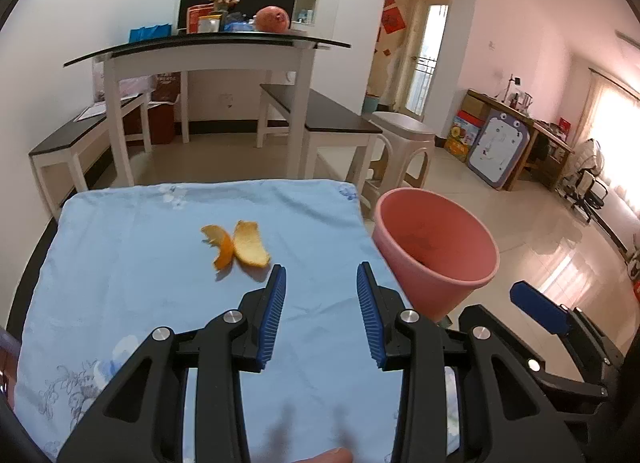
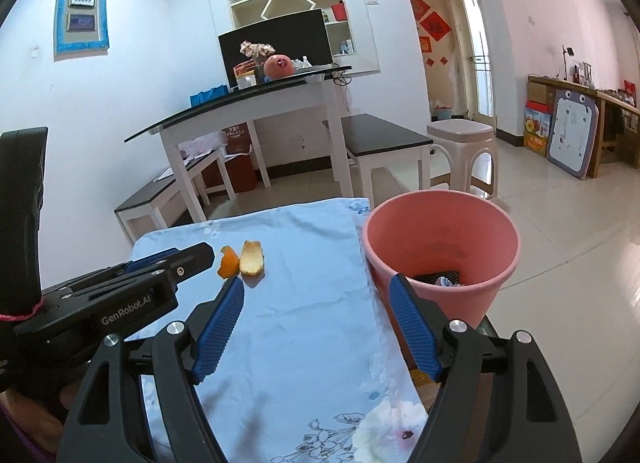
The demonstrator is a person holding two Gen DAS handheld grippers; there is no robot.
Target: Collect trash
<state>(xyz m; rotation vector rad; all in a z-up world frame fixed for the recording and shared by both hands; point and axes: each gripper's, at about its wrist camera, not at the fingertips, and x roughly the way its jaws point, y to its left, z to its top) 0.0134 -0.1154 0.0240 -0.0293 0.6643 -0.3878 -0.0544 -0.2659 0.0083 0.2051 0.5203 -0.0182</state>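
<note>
Two pieces of orange peel (image 1: 236, 246) (image 2: 243, 259) lie on a light blue flowered cloth (image 1: 160, 303) (image 2: 304, 327). A pink bin (image 1: 436, 251) (image 2: 440, 255) stands off the cloth's right edge, with some scraps at its bottom. My left gripper (image 1: 321, 277) hovers open over the cloth, just right of and nearer than the peel, with nothing between its fingers. My right gripper (image 2: 318, 287) is open wide and empty; its left fingertip (image 2: 234, 291) is just in front of the peel and its right finger overlaps the bin's front wall. The left gripper (image 2: 188, 259) shows in the right wrist view.
Beyond the cloth stand a white table with a glass top (image 1: 208, 47), two dark benches (image 1: 320, 115) and a plastic stool (image 1: 404, 143). Tiled floor (image 1: 520, 223) spreads to the right. A fingertip (image 1: 324, 455) shows at the bottom edge of the left wrist view.
</note>
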